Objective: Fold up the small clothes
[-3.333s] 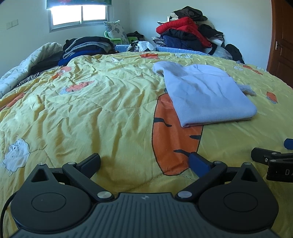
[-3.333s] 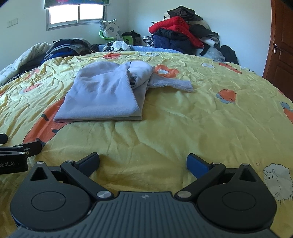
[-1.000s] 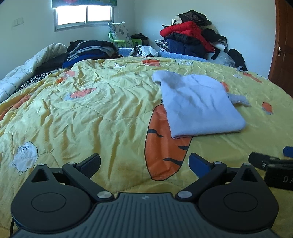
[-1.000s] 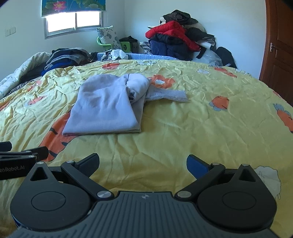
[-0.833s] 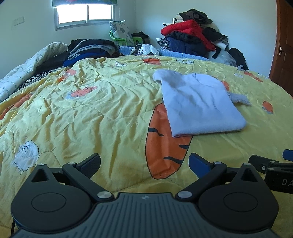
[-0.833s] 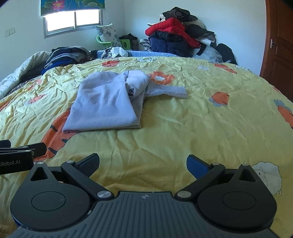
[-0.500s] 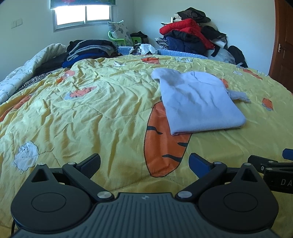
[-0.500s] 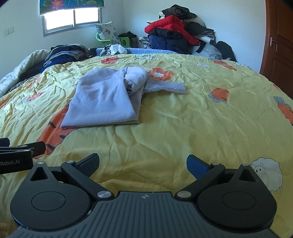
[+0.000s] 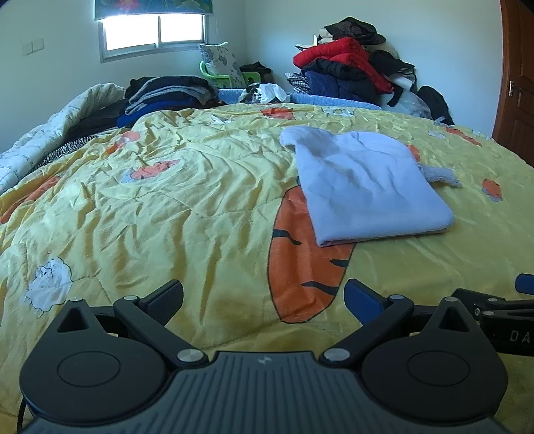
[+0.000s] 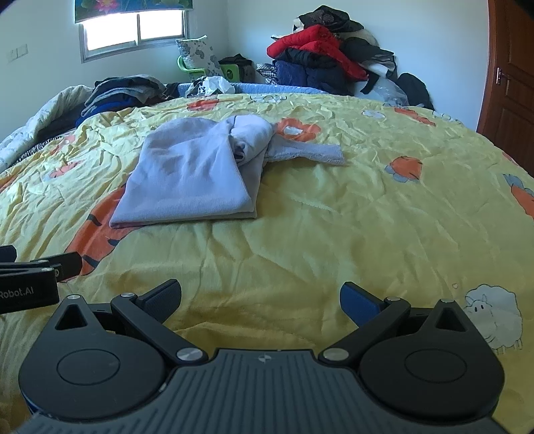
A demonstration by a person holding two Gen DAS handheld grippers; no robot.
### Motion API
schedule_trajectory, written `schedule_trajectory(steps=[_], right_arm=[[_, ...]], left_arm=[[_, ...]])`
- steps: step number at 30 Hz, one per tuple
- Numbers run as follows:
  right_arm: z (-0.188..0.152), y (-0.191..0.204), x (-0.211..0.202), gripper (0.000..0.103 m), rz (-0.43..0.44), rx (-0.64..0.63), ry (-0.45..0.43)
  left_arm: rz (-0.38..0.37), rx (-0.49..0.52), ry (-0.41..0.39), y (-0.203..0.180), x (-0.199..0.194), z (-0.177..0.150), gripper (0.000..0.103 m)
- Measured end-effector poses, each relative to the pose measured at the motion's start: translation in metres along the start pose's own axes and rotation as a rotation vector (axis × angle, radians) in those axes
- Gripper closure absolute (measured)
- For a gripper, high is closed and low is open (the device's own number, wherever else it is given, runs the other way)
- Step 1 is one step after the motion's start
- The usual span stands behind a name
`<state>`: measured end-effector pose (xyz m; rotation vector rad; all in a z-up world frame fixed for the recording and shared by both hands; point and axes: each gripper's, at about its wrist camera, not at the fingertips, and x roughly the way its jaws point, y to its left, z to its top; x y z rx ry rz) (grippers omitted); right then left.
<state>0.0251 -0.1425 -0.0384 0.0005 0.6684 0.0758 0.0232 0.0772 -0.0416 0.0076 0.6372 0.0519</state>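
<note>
A light lavender-grey garment (image 9: 363, 190) lies folded lengthwise on the yellow quilt (image 9: 167, 200), ahead and to the right in the left wrist view. In the right wrist view it (image 10: 193, 173) lies ahead to the left, with one sleeve (image 10: 307, 152) sticking out to the right and bunched cloth at its top. My left gripper (image 9: 263, 297) is open and empty, low over the quilt, short of the garment. My right gripper (image 10: 260, 295) is open and empty, also short of it. Each gripper shows at the edge of the other's view.
A pile of red, navy and black coats (image 9: 347, 70) stands at the far right against the wall. Folded dark clothes (image 9: 167, 95) lie at the far left of the bed. A brown door (image 10: 510, 83) is on the right. A window (image 9: 153, 31) is behind.
Both grippers have drifted slightly while staying open and empty. The garment has not moved on the quilt.
</note>
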Motion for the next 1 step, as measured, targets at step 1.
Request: schedule_trajectory(steps=[1], right_arm=[[-0.0009,-0.0004,0.0012,0.001,0.002,-0.003,0.002]], left_arm=[[-0.002,0.004,0.002,0.0005,0.0015,-0.0004,0.0]])
